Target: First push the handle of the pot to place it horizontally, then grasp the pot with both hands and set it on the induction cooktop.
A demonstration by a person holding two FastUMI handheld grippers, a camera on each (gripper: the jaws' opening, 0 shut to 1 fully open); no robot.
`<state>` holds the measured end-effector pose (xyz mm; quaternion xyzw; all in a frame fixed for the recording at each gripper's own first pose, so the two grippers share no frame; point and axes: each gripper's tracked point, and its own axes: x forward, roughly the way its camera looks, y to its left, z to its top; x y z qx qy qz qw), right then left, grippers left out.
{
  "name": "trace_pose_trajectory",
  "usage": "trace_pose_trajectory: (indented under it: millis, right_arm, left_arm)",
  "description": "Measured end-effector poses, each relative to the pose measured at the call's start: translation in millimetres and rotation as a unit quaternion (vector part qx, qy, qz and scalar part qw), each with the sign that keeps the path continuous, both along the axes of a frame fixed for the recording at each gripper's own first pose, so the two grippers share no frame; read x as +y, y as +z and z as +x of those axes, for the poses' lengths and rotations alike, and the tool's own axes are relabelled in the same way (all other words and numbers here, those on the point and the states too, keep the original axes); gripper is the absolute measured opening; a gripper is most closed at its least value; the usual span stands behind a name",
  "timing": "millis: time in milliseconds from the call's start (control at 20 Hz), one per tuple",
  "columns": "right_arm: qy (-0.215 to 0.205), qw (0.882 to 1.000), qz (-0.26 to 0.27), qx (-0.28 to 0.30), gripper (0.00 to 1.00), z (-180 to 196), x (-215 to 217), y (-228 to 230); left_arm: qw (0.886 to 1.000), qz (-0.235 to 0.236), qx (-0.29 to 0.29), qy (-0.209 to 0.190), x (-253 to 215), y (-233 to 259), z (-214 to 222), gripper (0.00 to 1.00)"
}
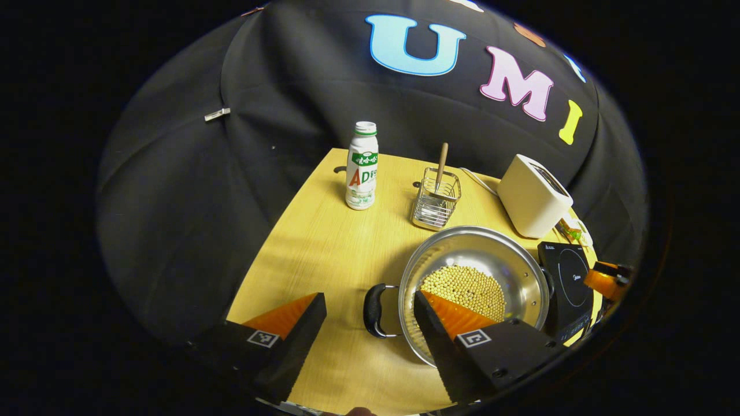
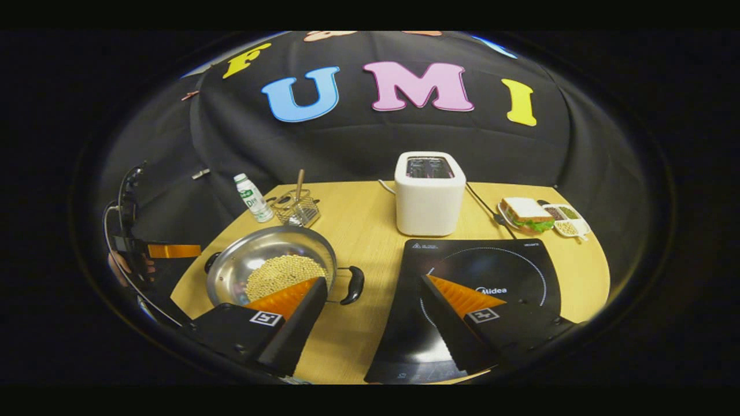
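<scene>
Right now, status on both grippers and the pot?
Left hand-held gripper open at one handle; right hand-held gripper open at the other. Pot on table, beside cooktop. Path clear.

A wooden table (image 2: 370, 214) carries the pot (image 2: 254, 263), induction cooktop (image 2: 509, 271), toaster (image 2: 429, 193), bottle (image 2: 252, 199) and wire basket (image 2: 298, 211). At its far right edge sit a sandwich (image 2: 525, 212) and what looks like 1 small divided dish (image 2: 569, 221).

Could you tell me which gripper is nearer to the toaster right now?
Right. The right gripper hovers over the table between pot and cooktop, facing the toaster. The left gripper is at the pot's far handle.
</scene>
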<state>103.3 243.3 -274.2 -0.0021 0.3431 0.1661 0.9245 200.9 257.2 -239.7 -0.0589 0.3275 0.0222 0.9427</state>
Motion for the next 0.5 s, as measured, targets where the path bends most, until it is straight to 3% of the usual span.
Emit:
trace_pose_trajectory:
  millis: [500]
  right_arm:
    - [-0.005,0.998,0.023,0.064,1.00,29,47,-71]
  left_arm:
    - [0.998,-0.064,-0.003,-0.002,-13,-39,38,0.96]
